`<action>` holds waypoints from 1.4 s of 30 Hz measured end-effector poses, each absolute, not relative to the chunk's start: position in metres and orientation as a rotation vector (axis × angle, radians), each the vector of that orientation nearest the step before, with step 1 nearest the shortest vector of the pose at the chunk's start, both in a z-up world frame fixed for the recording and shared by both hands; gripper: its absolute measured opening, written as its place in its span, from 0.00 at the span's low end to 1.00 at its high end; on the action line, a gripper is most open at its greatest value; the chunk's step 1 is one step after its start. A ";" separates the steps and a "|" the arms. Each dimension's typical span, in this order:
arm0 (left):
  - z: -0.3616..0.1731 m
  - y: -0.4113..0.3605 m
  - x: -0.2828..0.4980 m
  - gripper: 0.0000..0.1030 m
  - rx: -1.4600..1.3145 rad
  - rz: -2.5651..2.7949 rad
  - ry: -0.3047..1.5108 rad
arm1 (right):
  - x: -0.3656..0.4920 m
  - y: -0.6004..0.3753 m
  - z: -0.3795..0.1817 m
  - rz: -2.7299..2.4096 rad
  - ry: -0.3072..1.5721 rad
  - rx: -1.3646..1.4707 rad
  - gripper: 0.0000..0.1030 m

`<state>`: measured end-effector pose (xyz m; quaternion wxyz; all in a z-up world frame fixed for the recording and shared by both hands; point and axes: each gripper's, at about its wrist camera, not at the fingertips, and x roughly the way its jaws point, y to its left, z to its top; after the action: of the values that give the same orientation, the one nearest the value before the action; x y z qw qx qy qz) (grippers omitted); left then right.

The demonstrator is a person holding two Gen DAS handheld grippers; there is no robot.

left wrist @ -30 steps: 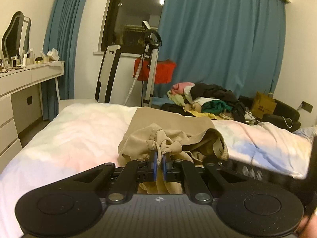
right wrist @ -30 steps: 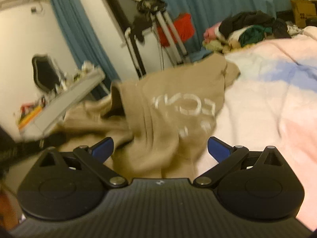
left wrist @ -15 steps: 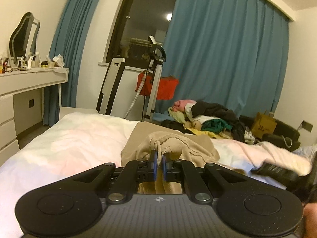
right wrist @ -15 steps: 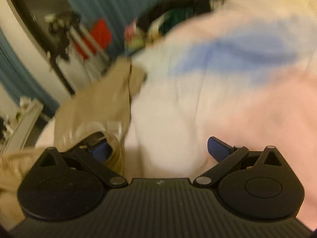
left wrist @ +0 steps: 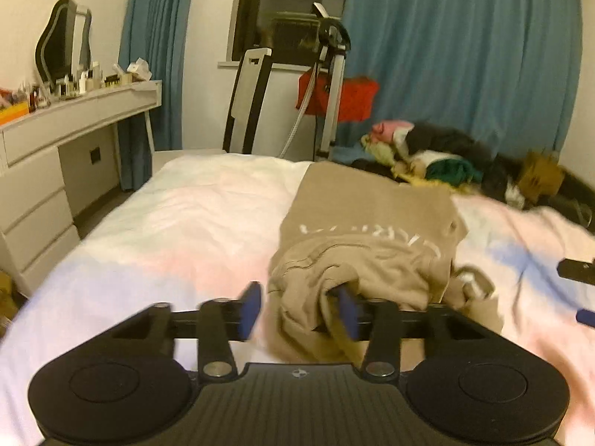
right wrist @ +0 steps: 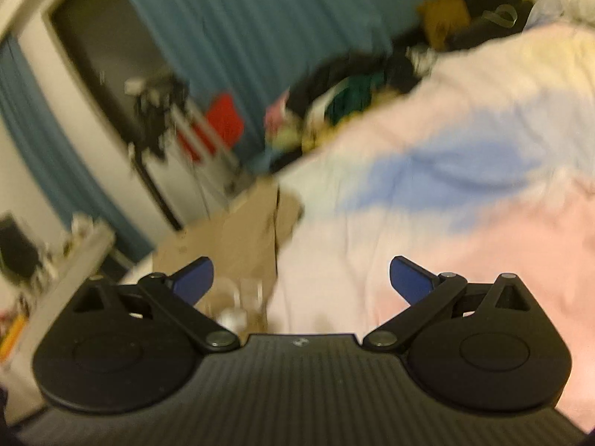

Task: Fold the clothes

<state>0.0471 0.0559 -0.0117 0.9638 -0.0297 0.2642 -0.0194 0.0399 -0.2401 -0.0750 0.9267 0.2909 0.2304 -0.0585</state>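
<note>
both grippers open over the bed [left wrist: 186,223]
the tan garment [left wrist: 368,238] lies bunched on the bed; left gripper [left wrist: 299,308] spread, one finger under a fold; right gripper [right wrist: 299,278] wide apart, holding nothing.

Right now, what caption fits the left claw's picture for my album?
Open left claw over a crumpled tan shirt on a pastel bed.
</note>
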 end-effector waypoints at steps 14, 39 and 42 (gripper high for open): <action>-0.022 -0.033 0.070 0.82 0.330 -0.157 0.534 | 0.053 -0.225 -0.091 -0.034 0.599 0.636 1.00; 0.019 0.010 0.059 0.79 0.160 0.181 0.141 | 0.089 -0.147 -0.097 0.163 0.585 0.394 1.00; 0.016 0.016 0.059 0.79 0.158 0.206 0.184 | 0.080 -0.154 -0.110 0.002 0.644 0.340 1.00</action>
<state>0.0589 0.0157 0.0161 0.9873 0.0787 0.0918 0.1027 0.0798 -0.1540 -0.1097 0.9344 0.1660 0.3151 0.0009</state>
